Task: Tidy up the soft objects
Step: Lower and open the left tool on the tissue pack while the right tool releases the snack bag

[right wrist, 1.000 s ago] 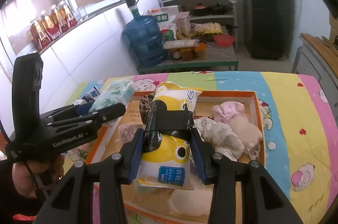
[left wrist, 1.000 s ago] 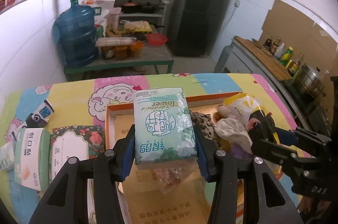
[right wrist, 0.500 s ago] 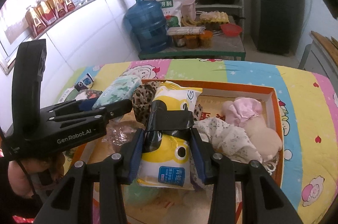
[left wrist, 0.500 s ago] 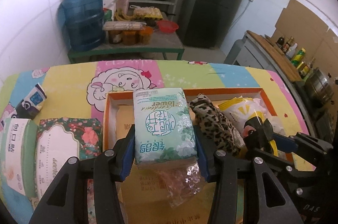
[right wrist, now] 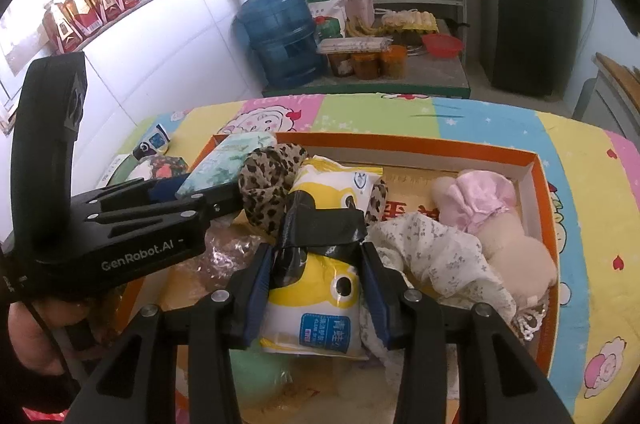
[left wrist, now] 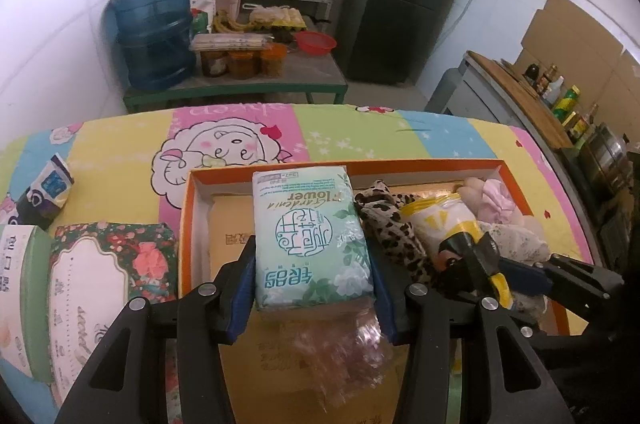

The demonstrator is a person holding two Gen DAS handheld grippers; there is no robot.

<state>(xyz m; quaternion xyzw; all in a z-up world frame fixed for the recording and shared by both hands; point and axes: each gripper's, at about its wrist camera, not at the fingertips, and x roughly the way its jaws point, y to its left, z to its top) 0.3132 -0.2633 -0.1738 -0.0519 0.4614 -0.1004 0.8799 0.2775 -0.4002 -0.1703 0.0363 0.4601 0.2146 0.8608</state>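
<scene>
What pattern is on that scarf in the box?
Leopard spots, brown and black, on the scarf; the right wrist view shows it best.

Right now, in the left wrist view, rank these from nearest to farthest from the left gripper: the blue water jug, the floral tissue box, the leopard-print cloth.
1. leopard-print cloth, in the orange tray just right of the left gripper.
2. floral tissue box, on the table left of the tray.
3. blue water jug, far back on the green bench by the wall.
</scene>
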